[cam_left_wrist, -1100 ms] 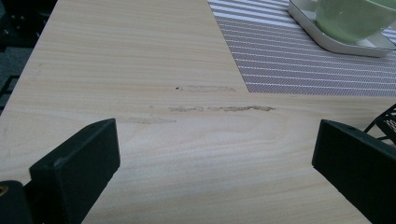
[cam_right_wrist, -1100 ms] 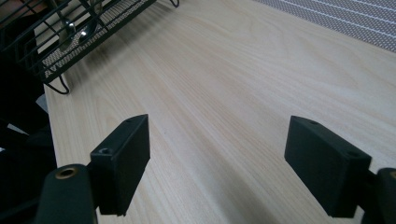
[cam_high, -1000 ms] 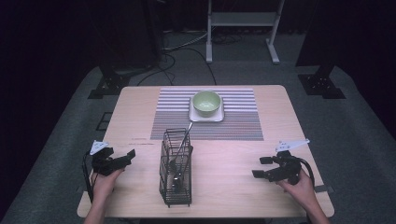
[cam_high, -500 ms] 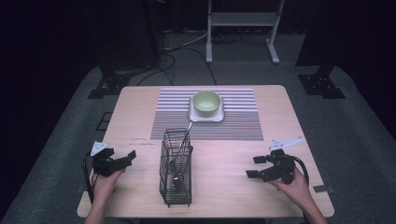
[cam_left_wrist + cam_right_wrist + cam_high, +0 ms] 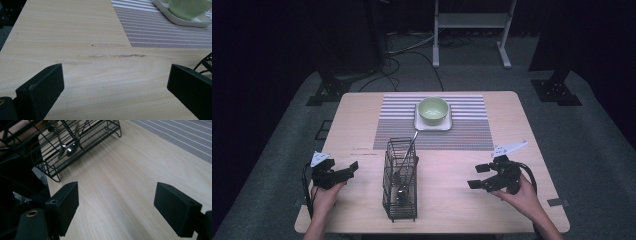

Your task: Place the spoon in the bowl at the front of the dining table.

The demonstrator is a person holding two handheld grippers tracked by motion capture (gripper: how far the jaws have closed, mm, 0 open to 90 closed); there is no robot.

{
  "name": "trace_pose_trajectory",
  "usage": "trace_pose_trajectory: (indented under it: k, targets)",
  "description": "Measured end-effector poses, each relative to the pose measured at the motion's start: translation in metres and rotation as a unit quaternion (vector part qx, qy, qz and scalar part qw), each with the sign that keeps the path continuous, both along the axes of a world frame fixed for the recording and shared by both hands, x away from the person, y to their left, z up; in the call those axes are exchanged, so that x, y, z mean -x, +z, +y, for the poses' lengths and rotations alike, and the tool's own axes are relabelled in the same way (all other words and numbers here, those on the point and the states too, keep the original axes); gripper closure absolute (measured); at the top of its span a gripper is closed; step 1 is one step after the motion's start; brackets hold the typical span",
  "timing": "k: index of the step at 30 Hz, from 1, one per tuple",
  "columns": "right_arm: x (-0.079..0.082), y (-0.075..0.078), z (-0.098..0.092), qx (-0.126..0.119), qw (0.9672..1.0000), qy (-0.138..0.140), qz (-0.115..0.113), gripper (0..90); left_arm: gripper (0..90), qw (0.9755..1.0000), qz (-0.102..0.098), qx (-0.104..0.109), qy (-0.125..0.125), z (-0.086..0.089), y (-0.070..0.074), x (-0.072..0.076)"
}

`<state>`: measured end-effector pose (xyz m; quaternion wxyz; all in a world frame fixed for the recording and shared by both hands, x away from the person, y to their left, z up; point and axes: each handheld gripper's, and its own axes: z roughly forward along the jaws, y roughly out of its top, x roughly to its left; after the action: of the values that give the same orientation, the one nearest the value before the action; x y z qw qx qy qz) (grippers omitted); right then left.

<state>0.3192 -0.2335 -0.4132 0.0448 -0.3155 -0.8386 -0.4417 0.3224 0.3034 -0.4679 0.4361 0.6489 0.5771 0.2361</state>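
Observation:
A black wire cutlery basket (image 5: 400, 181) stands at the table's front middle, with metal cutlery (image 5: 407, 155) upright inside it; the right gripper view shows the basket (image 5: 75, 142) and a spoon (image 5: 71, 146) in it. A green bowl (image 5: 433, 110) rests on a white square plate (image 5: 432, 124) on the striped placemat (image 5: 432, 122). My left gripper (image 5: 354, 167) rests open at the front left, jaws wide over bare wood (image 5: 112, 82). My right gripper (image 5: 478, 176) is open at the front right, pointing toward the basket, nothing between its jaws.
The wooden table (image 5: 362, 115) has bare room between the basket and each gripper. Faint marks on the wood (image 5: 115, 55) lie ahead of the left gripper. Beyond the table are dark floor, cables and a white metal stand (image 5: 472, 30).
The right gripper has moved left, toward the basket, and turned slightly. The left gripper has stayed in place.

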Motion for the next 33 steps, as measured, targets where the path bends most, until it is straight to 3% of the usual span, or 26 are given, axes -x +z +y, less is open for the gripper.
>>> trace_pose_trajectory:
  k: [17, 29, 33]
  targets:
    - [-0.004, 0.023, 0.028, -0.008, 0.9991, 0.04, 0.006, 19.1, 0.0, 1.0, 0.002, 0.0, 0.0, 0.001, 0.0, 0.0]
    - [-0.007, 0.038, 0.045, -0.039, 0.9968, 0.066, 0.021, 20.8, 0.0, 1.0, 0.002, -0.002, -0.002, 0.001, -0.001, -0.001]
    - [-0.011, 0.046, 0.054, -0.06, 0.9946, 0.078, 0.035, 20.9, 0.0, 1.0, 0.002, 0.0, -0.001, 0.002, -0.001, 0.0]
